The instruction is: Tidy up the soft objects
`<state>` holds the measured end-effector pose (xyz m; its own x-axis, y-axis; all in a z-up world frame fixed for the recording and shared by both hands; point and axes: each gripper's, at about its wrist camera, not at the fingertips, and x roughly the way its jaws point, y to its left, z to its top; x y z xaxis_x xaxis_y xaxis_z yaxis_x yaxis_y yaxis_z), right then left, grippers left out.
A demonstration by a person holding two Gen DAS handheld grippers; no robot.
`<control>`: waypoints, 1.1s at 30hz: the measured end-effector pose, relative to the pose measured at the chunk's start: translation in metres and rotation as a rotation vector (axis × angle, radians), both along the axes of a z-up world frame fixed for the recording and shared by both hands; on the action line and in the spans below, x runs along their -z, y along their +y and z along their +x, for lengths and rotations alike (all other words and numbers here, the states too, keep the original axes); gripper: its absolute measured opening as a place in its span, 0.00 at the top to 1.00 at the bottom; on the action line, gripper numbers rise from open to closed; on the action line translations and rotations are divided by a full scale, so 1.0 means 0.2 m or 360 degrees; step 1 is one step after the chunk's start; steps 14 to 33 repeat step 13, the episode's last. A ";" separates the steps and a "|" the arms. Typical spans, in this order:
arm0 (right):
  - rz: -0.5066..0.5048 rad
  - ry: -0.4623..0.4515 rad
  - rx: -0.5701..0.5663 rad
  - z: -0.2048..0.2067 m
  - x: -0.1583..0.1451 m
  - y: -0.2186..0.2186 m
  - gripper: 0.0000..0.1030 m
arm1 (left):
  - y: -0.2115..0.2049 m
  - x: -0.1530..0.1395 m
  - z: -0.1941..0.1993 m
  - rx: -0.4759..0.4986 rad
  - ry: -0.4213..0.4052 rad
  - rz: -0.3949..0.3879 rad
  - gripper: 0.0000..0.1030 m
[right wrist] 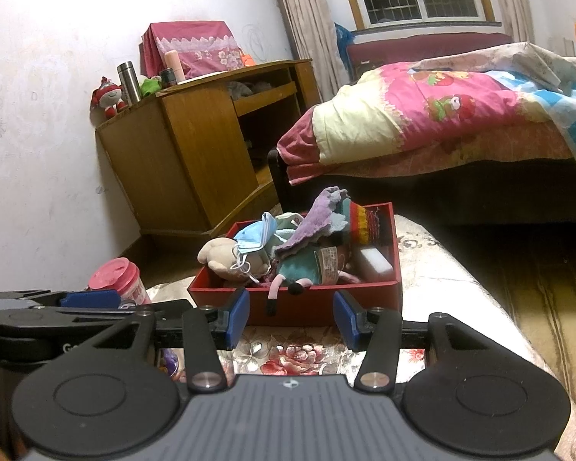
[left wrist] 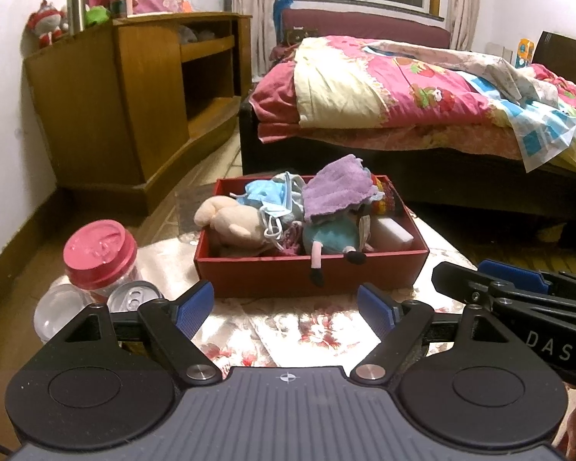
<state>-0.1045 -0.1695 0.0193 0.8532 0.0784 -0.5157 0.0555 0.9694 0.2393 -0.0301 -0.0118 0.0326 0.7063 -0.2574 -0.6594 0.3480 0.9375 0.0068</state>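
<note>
Shallow red cardboard box point(left wrist: 311, 272), centre of floral-cloth table point(left wrist: 288, 330), heaped with soft goods: purple terry cloth point(left wrist: 336, 188) on top; blue face masks point(left wrist: 272, 196); beige plush toy point(left wrist: 230, 219) at left; white foam block point(left wrist: 389, 232) at right; left gripper point(left wrist: 286, 307) near, jaws wide apart, empty; right gripper point(right wrist: 292, 317) likewise apart, nothing between; pink-lidded clear plastic jar point(left wrist: 100, 253) left of box.

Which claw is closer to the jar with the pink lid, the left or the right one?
Left. The left claw sits just right of the pink-lid jar. The right claw is farther right, beyond the left one, facing the red box.
</note>
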 end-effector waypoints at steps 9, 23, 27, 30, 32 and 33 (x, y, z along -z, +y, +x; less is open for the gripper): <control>0.0012 -0.0018 0.0000 -0.01 -0.02 0.00 0.81 | 0.01 0.00 0.00 0.0004 -0.0017 -0.0041 0.18; 0.0017 -0.0025 0.0001 -0.01 -0.02 0.00 0.81 | 0.01 0.00 -0.01 -0.0018 -0.0051 -0.0014 0.10; 0.0017 -0.0025 0.0001 -0.01 -0.02 0.00 0.81 | 0.01 0.00 -0.01 -0.0018 -0.0051 -0.0014 0.10; 0.0017 -0.0025 0.0001 -0.01 -0.02 0.00 0.81 | 0.01 0.00 -0.01 -0.0018 -0.0051 -0.0014 0.10; 0.0017 -0.0025 0.0001 -0.01 -0.02 0.00 0.81 | 0.01 0.00 -0.01 -0.0018 -0.0051 -0.0014 0.10; 0.0017 -0.0025 0.0001 -0.01 -0.02 0.00 0.81 | 0.01 0.00 -0.01 -0.0018 -0.0051 -0.0014 0.10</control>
